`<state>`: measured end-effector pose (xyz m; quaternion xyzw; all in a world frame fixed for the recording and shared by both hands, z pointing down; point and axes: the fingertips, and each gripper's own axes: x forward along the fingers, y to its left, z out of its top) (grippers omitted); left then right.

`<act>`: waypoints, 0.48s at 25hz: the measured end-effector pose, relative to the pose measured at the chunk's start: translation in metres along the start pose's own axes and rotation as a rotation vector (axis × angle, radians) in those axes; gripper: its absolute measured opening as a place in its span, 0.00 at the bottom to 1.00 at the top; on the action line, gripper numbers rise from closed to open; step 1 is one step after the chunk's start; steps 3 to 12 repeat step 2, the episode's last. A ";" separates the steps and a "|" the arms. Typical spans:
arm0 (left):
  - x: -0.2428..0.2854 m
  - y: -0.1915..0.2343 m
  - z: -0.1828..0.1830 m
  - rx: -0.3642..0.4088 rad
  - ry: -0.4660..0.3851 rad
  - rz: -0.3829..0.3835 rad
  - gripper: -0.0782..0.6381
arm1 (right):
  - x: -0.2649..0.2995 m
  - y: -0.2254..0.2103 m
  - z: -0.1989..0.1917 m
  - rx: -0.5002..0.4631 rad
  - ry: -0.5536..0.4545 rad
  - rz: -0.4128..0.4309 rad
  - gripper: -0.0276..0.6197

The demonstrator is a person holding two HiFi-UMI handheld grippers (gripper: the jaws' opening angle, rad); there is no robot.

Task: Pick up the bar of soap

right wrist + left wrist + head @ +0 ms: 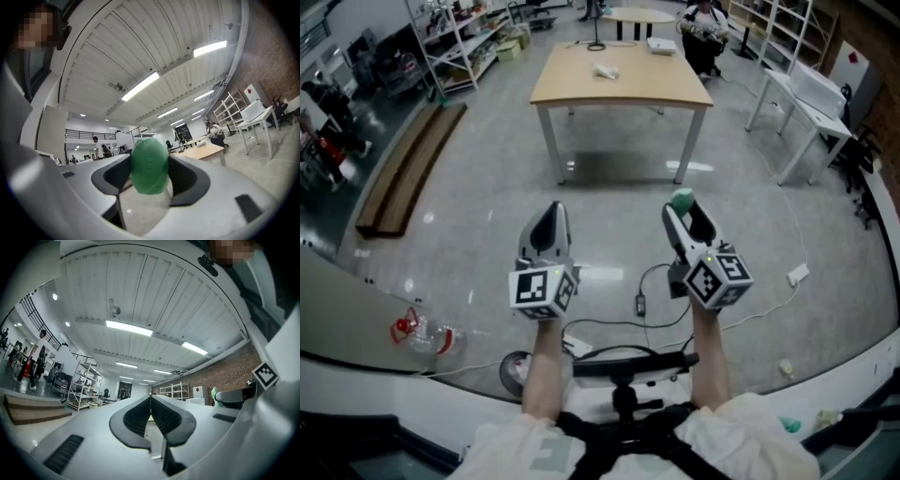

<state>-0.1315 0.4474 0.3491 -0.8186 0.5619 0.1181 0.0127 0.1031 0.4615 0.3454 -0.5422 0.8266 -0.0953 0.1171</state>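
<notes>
A green oval bar of soap (149, 165) is clamped between the jaws of my right gripper (149, 169), which is held up in the air. The head view shows the soap (682, 200) as a green lump at the tip of the right gripper (682, 208), over the grey floor. To its left at about the same height, my left gripper (548, 225) is shut with nothing in it. In the left gripper view its jaws (150, 401) meet at the tips.
A wooden table (622, 77) with a small white object (605, 70) stands ahead across the floor. White desks (806, 98) are at the right, shelving (459, 42) and a low wooden bench (408, 169) at the left. Cables (642, 300) lie on the floor below the grippers.
</notes>
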 end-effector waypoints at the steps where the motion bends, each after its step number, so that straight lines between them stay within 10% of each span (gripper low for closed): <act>1: -0.003 0.002 0.000 0.000 0.003 0.002 0.13 | 0.000 0.002 -0.001 0.001 0.002 -0.001 0.45; 12: -0.006 0.004 0.000 0.001 0.005 0.005 0.13 | -0.001 0.004 -0.002 0.002 0.003 -0.002 0.45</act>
